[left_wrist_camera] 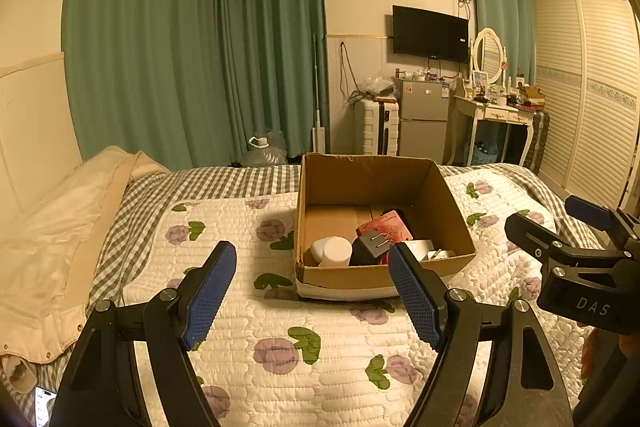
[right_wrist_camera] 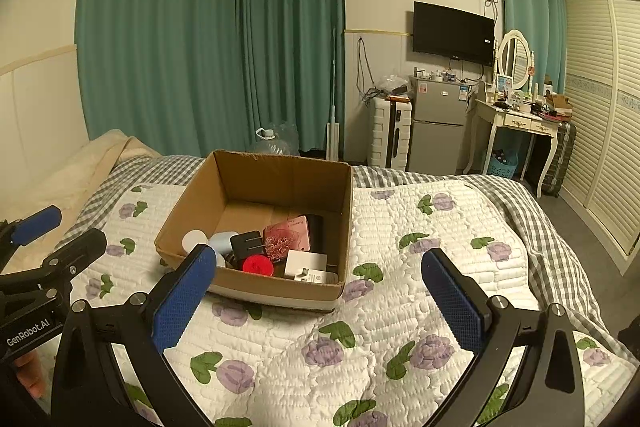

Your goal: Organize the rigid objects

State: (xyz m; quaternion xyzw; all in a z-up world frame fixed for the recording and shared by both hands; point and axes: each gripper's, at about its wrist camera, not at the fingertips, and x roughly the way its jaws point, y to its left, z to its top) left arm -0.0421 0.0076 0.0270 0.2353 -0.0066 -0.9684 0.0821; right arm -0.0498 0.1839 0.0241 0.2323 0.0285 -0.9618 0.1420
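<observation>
Both the left gripper (left_wrist_camera: 312, 291) and right gripper (right_wrist_camera: 320, 291) hang released and empty; the cardboard box (right_wrist_camera: 280, 291) sits just ahead, already holding the charger (right_wrist_camera: 248, 245), red cap (right_wrist_camera: 258, 264) (and more); likely a closing step: check the quilt (right_wrist_camera: 400, 307) for strays.

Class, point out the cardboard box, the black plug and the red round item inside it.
cardboard box (right_wrist_camera: 280, 291): right wrist view, near outer wall.
black plug (right_wrist_camera: 248, 245): right wrist view, pronged face.
red round item (right_wrist_camera: 258, 264): right wrist view, top surface.
</observation>
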